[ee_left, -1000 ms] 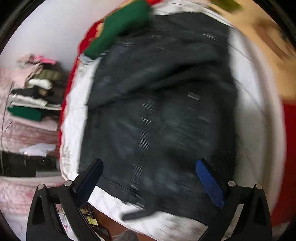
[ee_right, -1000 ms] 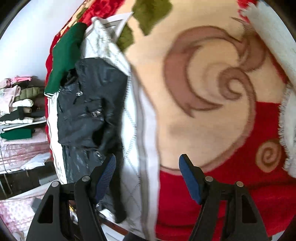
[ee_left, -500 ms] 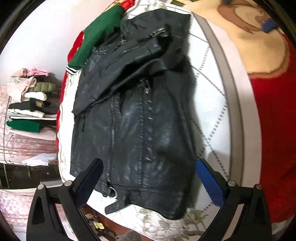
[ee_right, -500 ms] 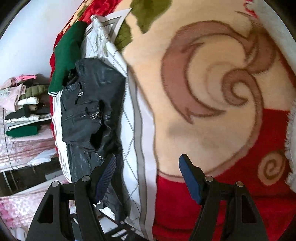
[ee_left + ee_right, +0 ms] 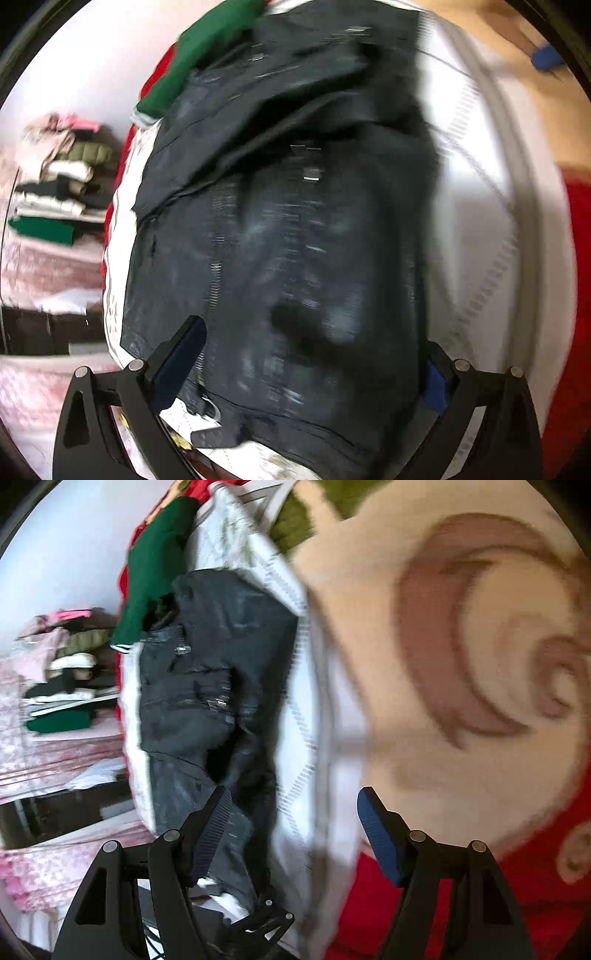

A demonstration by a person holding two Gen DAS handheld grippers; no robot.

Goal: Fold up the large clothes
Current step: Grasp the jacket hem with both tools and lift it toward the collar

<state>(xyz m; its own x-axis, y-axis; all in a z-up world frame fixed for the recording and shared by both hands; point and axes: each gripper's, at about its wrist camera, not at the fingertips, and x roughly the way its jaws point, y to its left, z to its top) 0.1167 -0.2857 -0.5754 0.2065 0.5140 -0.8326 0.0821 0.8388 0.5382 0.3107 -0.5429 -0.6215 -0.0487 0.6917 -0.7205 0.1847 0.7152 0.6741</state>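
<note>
Fingers, left gripper (image 5: 310, 369): spread wide, nothing pinched; the dark pad on one side lies over the jacket's lower corner, and the blue pad on the other side is partly hidden behind the jacket's edge.
Fingers, right gripper (image 5: 295, 830): spread apart, nothing between them; one pad sits over the jacket's lower edge, the other over the blanket.
Black jacket (image 5: 295, 240): shiny, leather-like, lying flat on the white quilt, filling most of the left wrist view; one upper part is folded diagonally across the chest; zip lines and small metal pulls show, though the view is blurred by motion.
Jacket in the right wrist view (image 5: 207, 701): seen from the side, long and narrow, with a sleeve trailing down toward the gripper.
White quilt (image 5: 491, 229): under the jacket, with dotted diamond stitching and a grey border band.
Green garment (image 5: 207, 55): at the jacket's far end, touching its collar area, with a striped cuff.
Blanket (image 5: 461, 646): beige with brown swirls and red areas, beside the quilt.
Clothes stack (image 5: 62, 184): folded pieces piled against the wall, well apart from the jacket.
Wall (image 5: 81, 74): plain and pale.
</note>
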